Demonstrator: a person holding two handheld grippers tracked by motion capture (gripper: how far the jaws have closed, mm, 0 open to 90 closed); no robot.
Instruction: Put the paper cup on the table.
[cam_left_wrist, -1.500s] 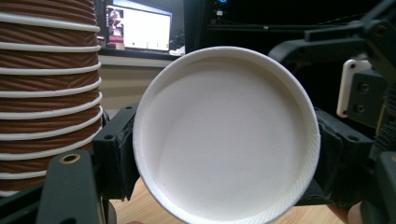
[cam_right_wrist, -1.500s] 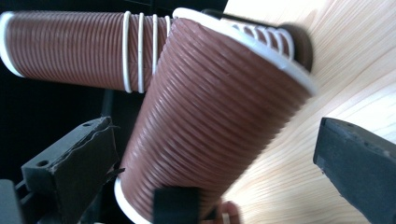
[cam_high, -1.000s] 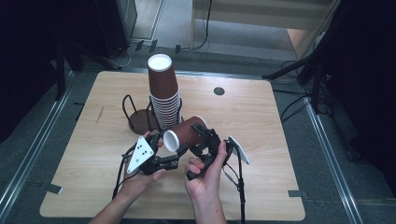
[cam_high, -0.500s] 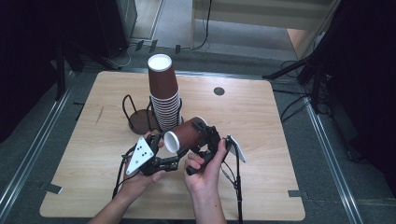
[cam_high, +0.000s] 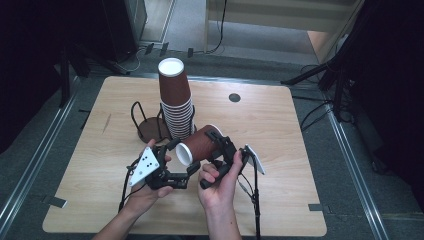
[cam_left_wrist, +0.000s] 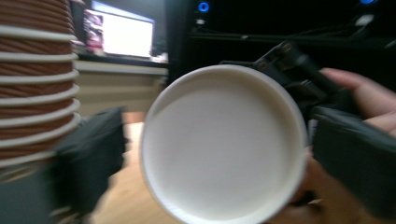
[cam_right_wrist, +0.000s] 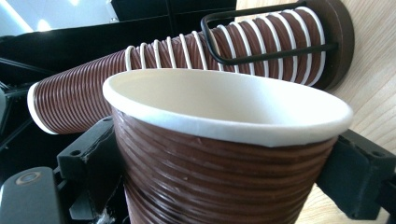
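Between both hands, cup (cam_high: 199, 146) passes across: right gripper (cam_high: 216, 150), jaws just closing, clamps its ribbed wall; left gripper (cam_high: 186, 161), just opening, is released. Withdraw left gently, straight off the rim.

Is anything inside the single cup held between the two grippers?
The loose cup looks empty: the left gripper view faces its mouth and shows bare white lining. The right gripper clamps its ribbed wall, its jaws having just closed. The deepest part of its bottom is blurred.
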